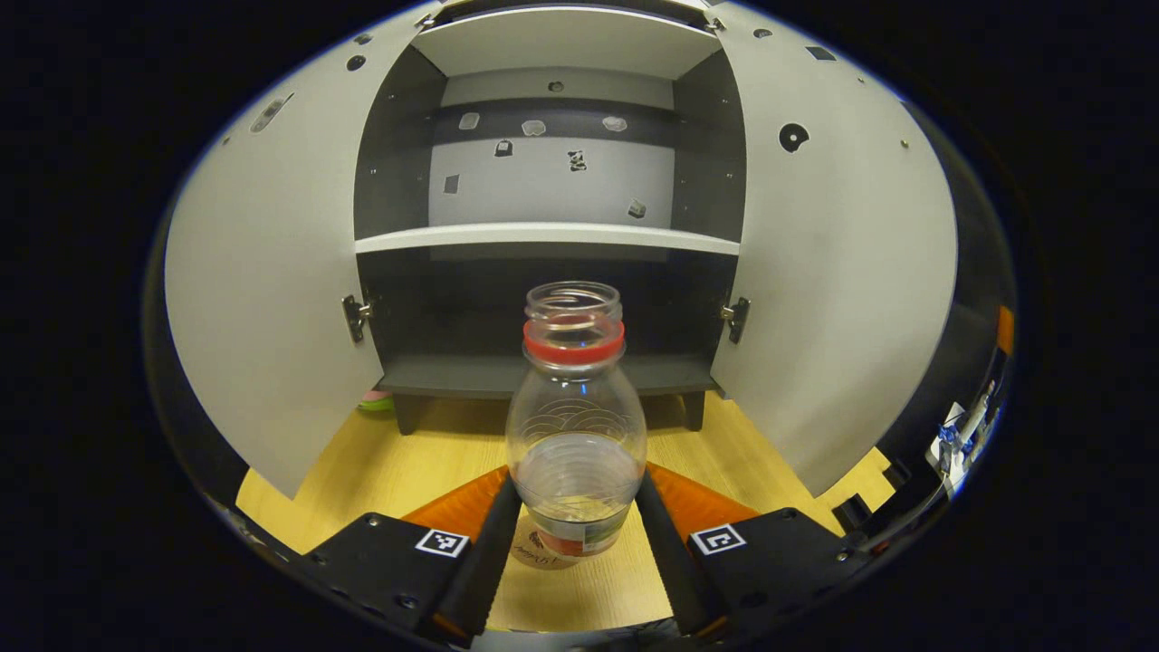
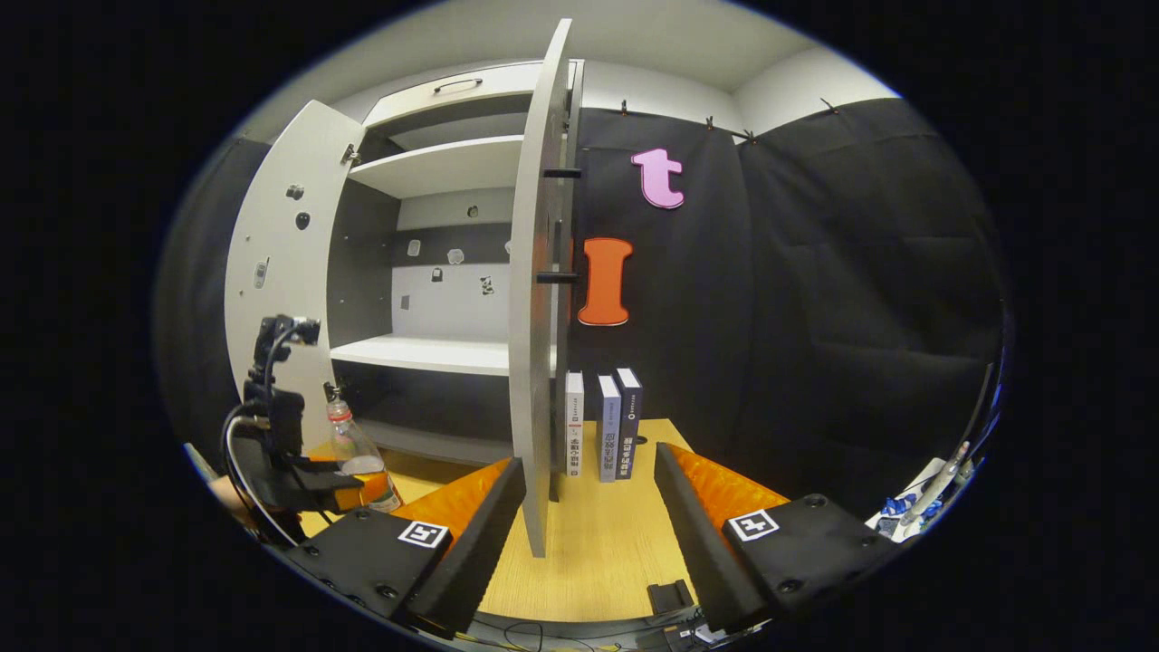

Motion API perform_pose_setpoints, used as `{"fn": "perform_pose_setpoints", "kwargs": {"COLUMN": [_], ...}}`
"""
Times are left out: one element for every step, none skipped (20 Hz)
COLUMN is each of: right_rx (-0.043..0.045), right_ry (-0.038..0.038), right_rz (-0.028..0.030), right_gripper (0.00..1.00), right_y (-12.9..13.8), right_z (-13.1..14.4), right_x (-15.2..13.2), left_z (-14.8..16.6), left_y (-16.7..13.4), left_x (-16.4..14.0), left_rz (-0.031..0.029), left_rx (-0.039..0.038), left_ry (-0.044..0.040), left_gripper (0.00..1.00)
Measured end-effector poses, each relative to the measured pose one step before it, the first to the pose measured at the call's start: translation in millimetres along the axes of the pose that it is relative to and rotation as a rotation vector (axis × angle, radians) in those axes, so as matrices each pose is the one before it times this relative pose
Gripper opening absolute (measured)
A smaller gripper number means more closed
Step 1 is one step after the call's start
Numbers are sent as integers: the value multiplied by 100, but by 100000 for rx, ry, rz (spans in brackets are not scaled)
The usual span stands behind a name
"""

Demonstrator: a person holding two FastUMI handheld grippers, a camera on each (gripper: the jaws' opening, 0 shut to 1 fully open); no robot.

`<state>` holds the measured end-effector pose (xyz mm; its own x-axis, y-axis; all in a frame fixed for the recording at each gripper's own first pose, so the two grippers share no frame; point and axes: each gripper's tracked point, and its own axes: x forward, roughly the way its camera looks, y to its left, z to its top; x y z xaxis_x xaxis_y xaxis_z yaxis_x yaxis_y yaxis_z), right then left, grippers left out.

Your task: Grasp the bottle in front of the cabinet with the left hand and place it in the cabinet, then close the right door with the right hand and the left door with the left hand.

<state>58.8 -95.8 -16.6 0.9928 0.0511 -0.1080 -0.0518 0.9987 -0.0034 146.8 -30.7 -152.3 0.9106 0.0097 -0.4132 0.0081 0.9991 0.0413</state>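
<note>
The left gripper [image 1: 576, 530] squeezed the bottle [image 1: 576, 426] low down by the table's [image 1: 398, 466] front edge, the right gripper [image 2: 589, 525] gaped empty, and the uncapped bottle could tip.

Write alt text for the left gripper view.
A clear, capless bottle with a red neck ring stands on the wooden table between the left tongs, whose fingers flank its base. Behind it an open cabinet shows both grey doors swung wide and bare shelves.
</note>
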Motion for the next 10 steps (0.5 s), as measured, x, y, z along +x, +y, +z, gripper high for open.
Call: {"fn": "perform_pose_setpoints", "kwargs": {"right_rx": [-142, 17, 87, 544, 774, 624, 436, 301, 192, 61], "right_ry": [502, 413, 326, 203, 446, 687, 523, 189, 117, -1], "right_rz": [1571, 1680, 1863, 1990, 1919, 1459, 854, 446, 27, -126], "right_gripper": [96, 96, 96, 96, 96, 96, 96, 96, 96, 96], "right_y": [-221, -238, -222, -116, -147, -270, -371, -434, -445, -362], "right_z": [-257, -129, -147, -147, -251, -219, -140, -62, -30, 62], "right_x": [153, 149, 261, 89, 199, 94, 100, -105, -138, -86], "left_z": [1123, 1178, 1329, 1209, 1344, 1345, 1475, 1603, 1595, 1340], "left_y": [-422, -584, -440, -446, -395, -523, -388, -184, 56, 151], "left_x": [-734, -566, -454, -280, -124, -130, 166, 150, 317, 405], "left_rz": [137, -572, -443, -601, -496, -823, -876, -140, 412, 529], "left_rx": [-135, -205, 113, 518, 77, -446, -326, 139, 873, 1554], "left_ry": [127, -337, -1200, -948, -1035, -990, -1277, -2065, -1950, -956], "left_gripper": [75, 75, 75, 75, 75, 75, 75, 75, 75, 75]}}
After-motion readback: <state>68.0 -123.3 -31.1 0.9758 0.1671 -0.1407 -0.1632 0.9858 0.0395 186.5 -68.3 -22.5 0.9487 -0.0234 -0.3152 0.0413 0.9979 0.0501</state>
